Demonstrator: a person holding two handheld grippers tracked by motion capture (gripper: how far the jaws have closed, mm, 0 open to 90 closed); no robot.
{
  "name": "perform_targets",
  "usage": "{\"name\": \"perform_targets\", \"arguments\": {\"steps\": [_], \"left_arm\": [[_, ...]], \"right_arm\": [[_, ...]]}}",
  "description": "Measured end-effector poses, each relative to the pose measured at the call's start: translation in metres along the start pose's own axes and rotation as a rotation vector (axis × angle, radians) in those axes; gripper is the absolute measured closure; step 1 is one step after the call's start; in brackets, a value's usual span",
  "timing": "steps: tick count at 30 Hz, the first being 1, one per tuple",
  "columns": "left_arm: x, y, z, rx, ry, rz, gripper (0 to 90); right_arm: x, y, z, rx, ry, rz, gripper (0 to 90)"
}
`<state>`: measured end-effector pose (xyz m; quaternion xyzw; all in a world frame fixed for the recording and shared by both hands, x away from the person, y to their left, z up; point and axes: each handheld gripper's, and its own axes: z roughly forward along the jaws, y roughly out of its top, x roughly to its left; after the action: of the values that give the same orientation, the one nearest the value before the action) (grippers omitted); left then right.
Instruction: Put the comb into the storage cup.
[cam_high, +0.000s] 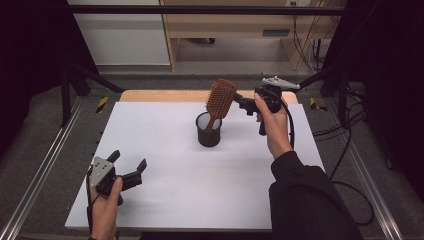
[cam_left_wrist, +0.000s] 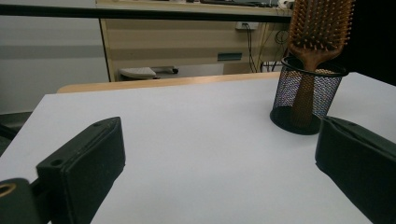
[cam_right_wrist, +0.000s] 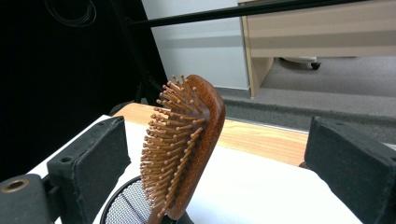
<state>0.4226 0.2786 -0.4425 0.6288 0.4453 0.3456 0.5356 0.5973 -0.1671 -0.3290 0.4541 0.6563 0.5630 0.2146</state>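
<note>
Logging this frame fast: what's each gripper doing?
Left gripper: open, holding nothing.
Right gripper: open, beside the brush in the cup.

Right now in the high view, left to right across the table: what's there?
left gripper, open, low near the front edge → black mesh cup → wooden hairbrush standing handle-down in it → right gripper, open beside the brush head.

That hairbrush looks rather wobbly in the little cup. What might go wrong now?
The hairbrush leans handle-down in the mesh cup, its heavy head far above the rim, so a nudge might tip both over. The right tongs sit open beside the head and could knock it. The left tongs rest too far off to steady the cup.
</note>
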Motion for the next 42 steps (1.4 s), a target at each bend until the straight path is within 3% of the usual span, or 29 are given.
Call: {"name": "perform_targets", "arguments": {"steps": [9, 17, 42], "left_arm": [[0.001, -0.001, 0.0, 0.003, 0.009, 0.002, 1.6], [0.002, -0.001, 0.0, 0.006, 0.012, 0.0, 1.5], [0.002, -0.001, 0.0, 0.005, 0.014, 0.002, 1.5]], "right_arm": [[0.001, -0.002, -0.013, -0.074, -0.028, -0.069, 5.1], [-0.003, -0.002, -0.022, -0.132, -0.04, -0.069, 3.6], [-0.002, -0.011, -0.034, -0.141, -0.044, -0.096, 2.9]]}}
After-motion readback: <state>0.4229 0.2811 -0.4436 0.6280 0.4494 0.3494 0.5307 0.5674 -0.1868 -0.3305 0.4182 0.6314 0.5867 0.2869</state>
